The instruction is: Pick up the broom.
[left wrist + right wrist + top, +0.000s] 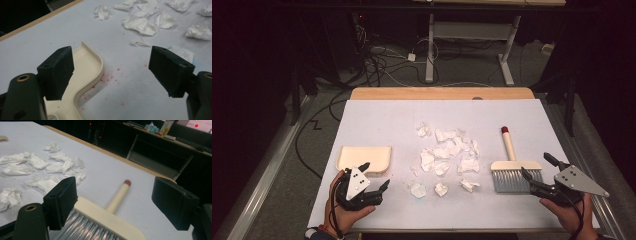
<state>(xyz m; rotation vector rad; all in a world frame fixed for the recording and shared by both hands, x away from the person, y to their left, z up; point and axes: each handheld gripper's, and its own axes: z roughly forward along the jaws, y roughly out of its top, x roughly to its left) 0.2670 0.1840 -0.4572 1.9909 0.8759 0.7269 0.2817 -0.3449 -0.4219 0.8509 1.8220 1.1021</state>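
From my remote seat, the white-covered table [377, 120] lies under the high camera with a scatter of crumpled tissue scraps [447, 155] at its centre. I see the left gripper [374, 176] low at the table's near-left corner, gripped by the left hand [343, 212], its jaws spread wide and holding nothing. Just beyond it rests a cream dustpan [363, 159]; in the left gripper view the dustpan's curved rim [97, 62] runs under the left jaw, with small red specks [107, 77] dotting the sheet beside it. On the right, the right gripper [538, 166] hovers at the near-right edge, held by the right hand [568, 212], jaws also wide apart and empty. Its near jaw sits just at the corner of a hand brush [514, 172], whose grey bristles [85, 226] point toward me and whose cream handle [117, 197] ends in a red tip [127, 181]. The brush lies flat, just right of the tissue pile.
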